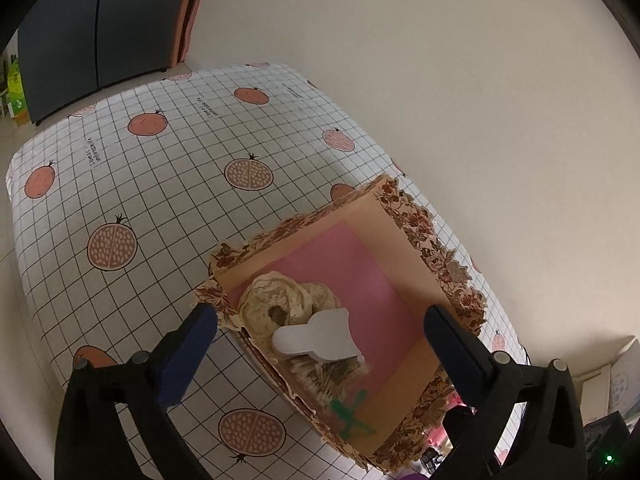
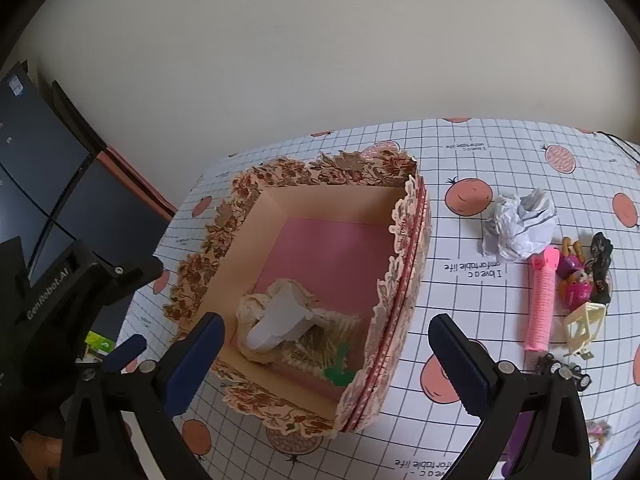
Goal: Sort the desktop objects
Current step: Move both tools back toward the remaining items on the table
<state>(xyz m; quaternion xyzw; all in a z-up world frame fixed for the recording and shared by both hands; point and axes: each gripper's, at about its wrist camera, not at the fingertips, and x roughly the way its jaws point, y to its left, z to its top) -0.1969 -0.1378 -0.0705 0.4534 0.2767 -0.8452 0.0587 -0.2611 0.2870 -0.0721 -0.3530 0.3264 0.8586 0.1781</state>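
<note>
An open box with a floral paper rim and a pink floor stands on the checked tablecloth. In its near corner lie a cream lace ring, a white flat plastic piece, a bundle of thin sticks and a green toy. My left gripper hangs open above that corner, holding nothing. My right gripper is open over the same corner, also holding nothing. The left gripper's black body shows at the left of the right wrist view.
Right of the box lie crumpled white paper, a pink hair roller, a small doll, a black figure, a cream plastic frame and a tiny black car. A wall stands behind the table; a dark cabinet is far left.
</note>
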